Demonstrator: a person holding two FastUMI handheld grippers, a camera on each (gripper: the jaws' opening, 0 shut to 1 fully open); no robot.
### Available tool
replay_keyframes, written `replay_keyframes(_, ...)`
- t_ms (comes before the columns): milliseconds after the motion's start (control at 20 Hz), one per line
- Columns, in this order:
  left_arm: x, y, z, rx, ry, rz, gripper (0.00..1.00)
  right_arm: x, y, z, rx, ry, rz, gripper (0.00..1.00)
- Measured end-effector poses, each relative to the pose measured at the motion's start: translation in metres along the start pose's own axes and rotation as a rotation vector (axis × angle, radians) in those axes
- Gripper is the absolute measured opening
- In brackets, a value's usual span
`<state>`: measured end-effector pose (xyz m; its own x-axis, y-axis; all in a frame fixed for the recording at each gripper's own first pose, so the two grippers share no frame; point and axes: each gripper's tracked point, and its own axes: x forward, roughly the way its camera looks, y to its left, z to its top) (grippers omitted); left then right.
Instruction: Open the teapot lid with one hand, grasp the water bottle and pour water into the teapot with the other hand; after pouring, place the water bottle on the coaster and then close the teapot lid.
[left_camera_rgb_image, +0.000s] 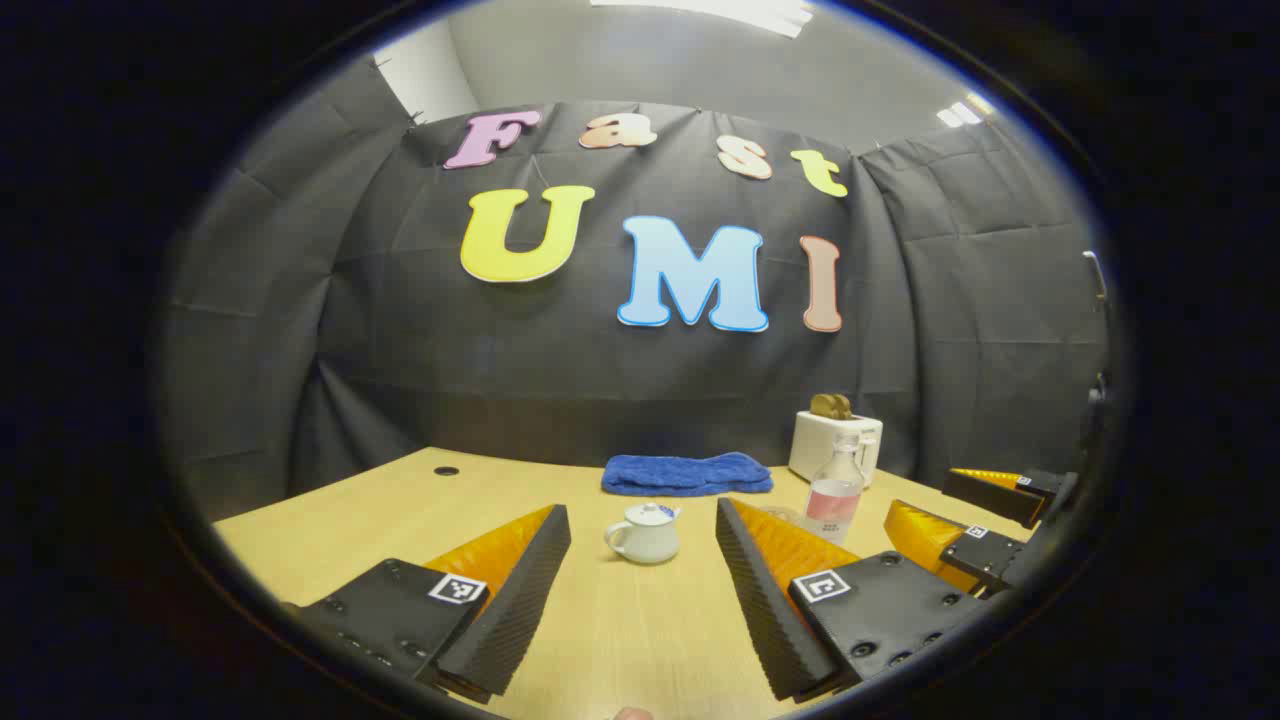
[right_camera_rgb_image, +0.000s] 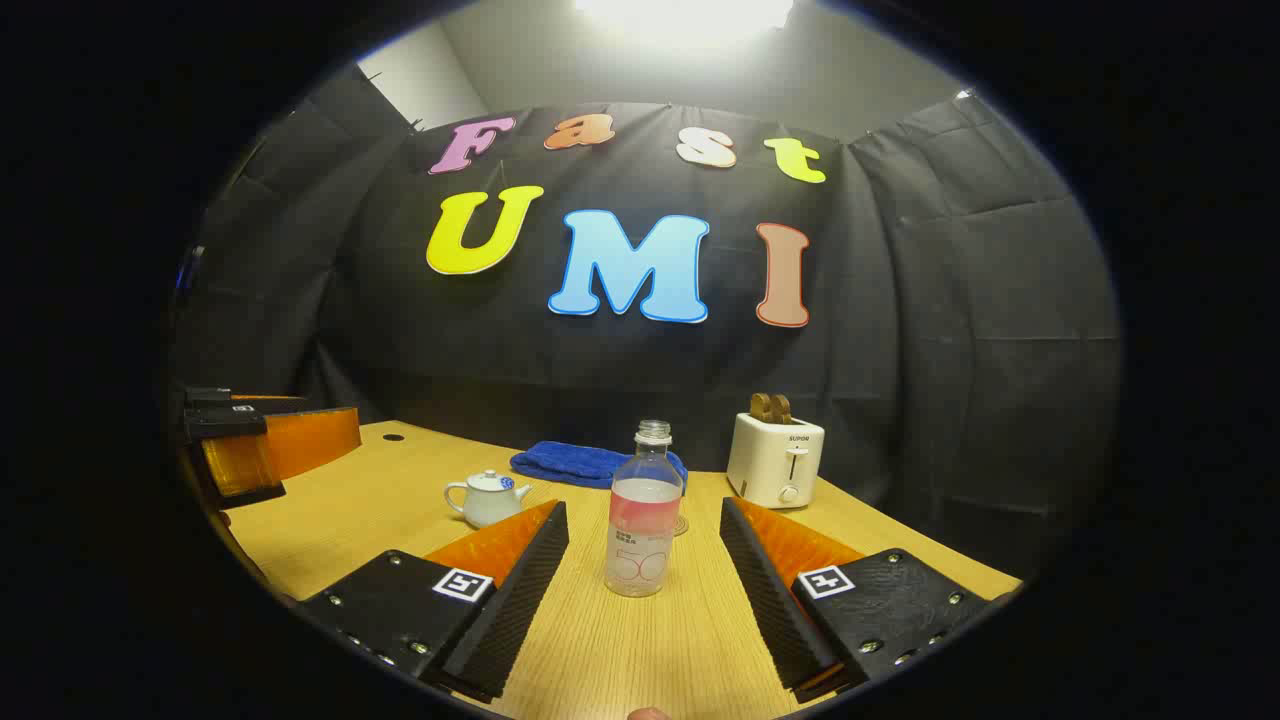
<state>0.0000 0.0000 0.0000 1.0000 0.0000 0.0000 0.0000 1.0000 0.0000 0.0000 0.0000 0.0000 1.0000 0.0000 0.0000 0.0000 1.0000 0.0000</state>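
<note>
A small white teapot (left_camera_rgb_image: 645, 535) with its lid (left_camera_rgb_image: 651, 513) on stands mid-table, straight ahead of my left gripper (left_camera_rgb_image: 640, 514), which is open and still short of it. To its right stands a clear, uncapped water bottle (left_camera_rgb_image: 834, 492) with a pink label. In the right gripper view the bottle (right_camera_rgb_image: 643, 515) stands upright ahead of my open right gripper (right_camera_rgb_image: 643, 508), whose fingers are apart from it. The teapot (right_camera_rgb_image: 487, 497) sits left of the bottle. A small glassy disc, perhaps the coaster (right_camera_rgb_image: 682, 526), peeks out behind the bottle's right side.
A folded blue towel (left_camera_rgb_image: 687, 473) lies at the table's back, beside a white toaster (left_camera_rgb_image: 835, 440) holding bread. The right gripper (left_camera_rgb_image: 975, 520) shows at the right edge of the left gripper view, the left gripper (right_camera_rgb_image: 250, 445) at the left edge of the right one. A cable hole (left_camera_rgb_image: 446, 470) marks the wooden tabletop.
</note>
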Motion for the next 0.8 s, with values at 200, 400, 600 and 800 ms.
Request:
replay_keyframes(200,0.002,-0.007,-0.002,-0.006,-0.002,-0.034,0.95,-0.005,-0.005,-0.004,0.022,0.008,-0.018,0.95)
replay_keyframes(400,0.009,-0.018,-0.009,-0.004,0.008,-0.066,0.95,-0.011,-0.012,-0.005,0.053,0.019,-0.034,0.95)
replay_keyframes(600,0.017,-0.027,-0.02,-0.004,0.041,-0.096,0.95,-0.015,-0.013,-0.009,0.058,0.035,-0.039,0.95)
replay_keyframes(800,0.019,-0.024,-0.023,-0.006,0.054,-0.094,0.95,-0.013,-0.011,-0.011,0.054,0.043,-0.038,0.95)
